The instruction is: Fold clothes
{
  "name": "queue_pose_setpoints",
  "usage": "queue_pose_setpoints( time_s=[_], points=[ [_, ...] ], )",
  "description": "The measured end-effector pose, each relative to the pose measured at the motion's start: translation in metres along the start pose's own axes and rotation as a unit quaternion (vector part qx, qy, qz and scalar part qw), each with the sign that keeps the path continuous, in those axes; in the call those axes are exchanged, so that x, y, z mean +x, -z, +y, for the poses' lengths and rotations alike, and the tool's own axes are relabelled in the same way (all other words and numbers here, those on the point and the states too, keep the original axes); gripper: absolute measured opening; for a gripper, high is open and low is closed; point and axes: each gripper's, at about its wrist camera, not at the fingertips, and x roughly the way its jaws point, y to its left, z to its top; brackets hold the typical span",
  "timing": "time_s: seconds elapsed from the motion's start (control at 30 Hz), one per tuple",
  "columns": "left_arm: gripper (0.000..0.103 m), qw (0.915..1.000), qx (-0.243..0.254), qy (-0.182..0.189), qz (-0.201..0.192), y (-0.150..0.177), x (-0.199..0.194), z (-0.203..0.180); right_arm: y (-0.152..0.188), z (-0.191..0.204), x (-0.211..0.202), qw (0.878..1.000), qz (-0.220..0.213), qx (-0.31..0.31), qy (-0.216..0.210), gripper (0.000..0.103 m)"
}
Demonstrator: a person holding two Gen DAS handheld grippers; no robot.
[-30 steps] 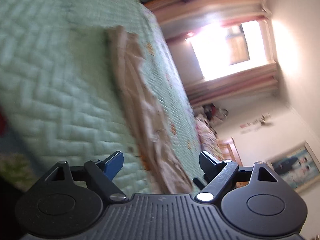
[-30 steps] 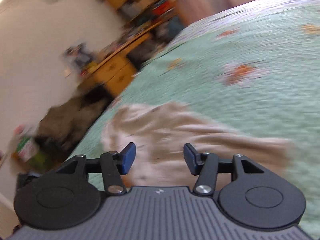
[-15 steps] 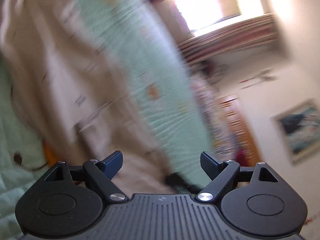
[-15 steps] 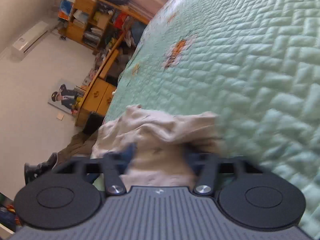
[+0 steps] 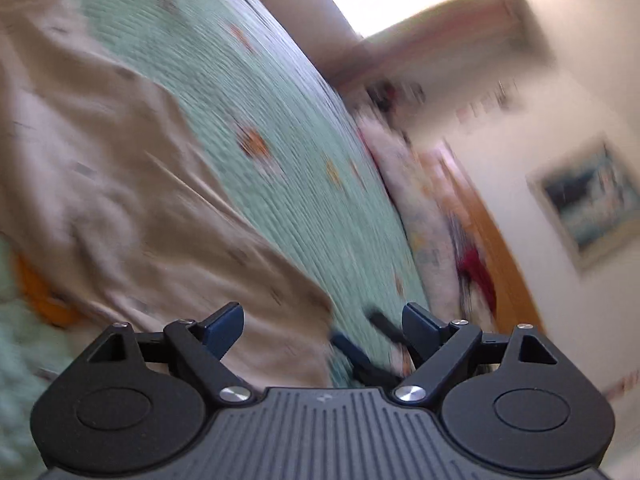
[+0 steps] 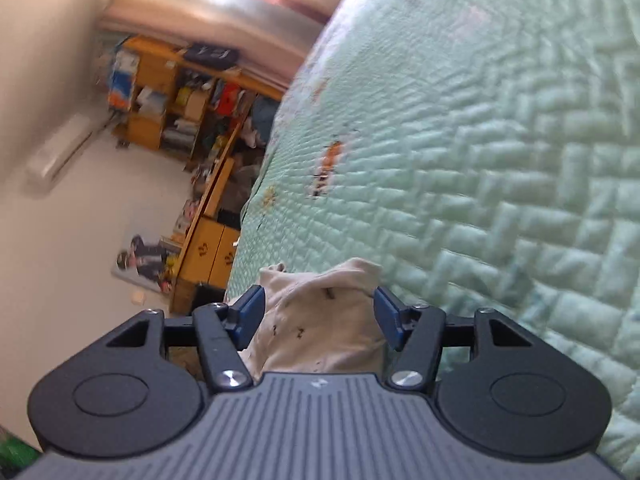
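A beige garment (image 5: 120, 184) with small dark prints lies spread on the green quilted bedspread (image 5: 280, 100). In the left wrist view my left gripper (image 5: 324, 314) hovers over the garment's near corner. Its jaws are wide apart and still opening, with nothing pressed between them. Two dark blurred bars (image 5: 384, 326) just past that corner look like another gripper's fingers. In the right wrist view a bunched fold of the garment (image 6: 320, 320) sits between the fingers of my right gripper (image 6: 318, 300). Its jaws are opening and the pads do not squeeze the cloth.
The bedspread (image 6: 480, 160) stretches far to the right. Beyond the bed's edge stand cluttered wooden shelves (image 6: 172, 92) and a low cabinet (image 6: 208, 248). Pillows (image 5: 412, 184) and a wooden headboard (image 5: 492, 240) close the bed's far end, under a framed picture (image 5: 592, 200).
The left gripper swung across the garment to its near corner. The right gripper rolled and sank toward the bed, closed on the fold, then spread its jaws again.
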Motion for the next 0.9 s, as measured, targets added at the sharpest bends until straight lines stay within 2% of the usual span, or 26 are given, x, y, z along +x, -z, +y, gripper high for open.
queue_pose_setpoints(
  time_s=[0.1, 0.13, 0.23, 0.37, 0.47, 0.53, 0.63, 0.77, 0.83, 0.87, 0.9],
  points=[
    [0.087, 0.9979, 0.040, -0.009, 0.051, 0.015, 0.038, -0.014, -0.002, -0.014, 0.006, 0.998, 0.013, 0.046, -0.028, 0.063],
    [0.087, 0.9968, 0.042, -0.007, 0.067, 0.019, 0.050, -0.014, -0.006, -0.016, 0.008, 0.998, 0.017, 0.052, -0.032, 0.064],
    [0.083, 0.9937, 0.035, -0.035, 0.100, 0.029, 0.070, -0.003, -0.020, -0.021, 0.019, 0.997, 0.023, 0.065, -0.043, 0.064],
    [0.079, 0.9924, 0.030, -0.041, 0.112, 0.027, 0.070, 0.002, -0.047, -0.026, 0.046, 0.996, -0.010, 0.064, -0.059, 0.064],
    [0.077, 0.9938, 0.000, -0.034, 0.106, 0.025, 0.063, 0.013, -0.052, -0.007, 0.051, 0.999, -0.019, 0.000, -0.031, 0.067],
    [0.075, 0.9945, -0.019, -0.027, 0.099, 0.022, 0.058, 0.018, -0.040, 0.003, 0.038, 0.999, -0.007, -0.024, -0.039, 0.068],
    [0.078, 0.9955, -0.029, -0.023, 0.087, 0.017, 0.054, 0.016, -0.021, 0.017, 0.017, 0.997, 0.013, -0.058, -0.055, 0.069],
    [0.079, 0.9956, -0.024, -0.039, 0.081, 0.012, 0.051, 0.016, -0.004, 0.020, 0.005, 0.993, 0.061, -0.098, -0.027, 0.069],
    [0.078, 0.9950, -0.024, -0.046, 0.085, 0.015, 0.050, 0.018, -0.013, 0.013, 0.021, 0.994, 0.070, -0.089, 0.004, 0.063],
    [0.078, 0.9948, -0.017, -0.050, 0.087, 0.016, 0.050, 0.017, -0.018, 0.009, 0.030, 0.994, 0.073, -0.082, 0.020, 0.050],
    [0.078, 0.9944, -0.015, -0.054, 0.089, 0.016, 0.050, 0.015, -0.028, 0.004, 0.043, 0.994, 0.069, -0.076, 0.024, 0.044]
  ],
)
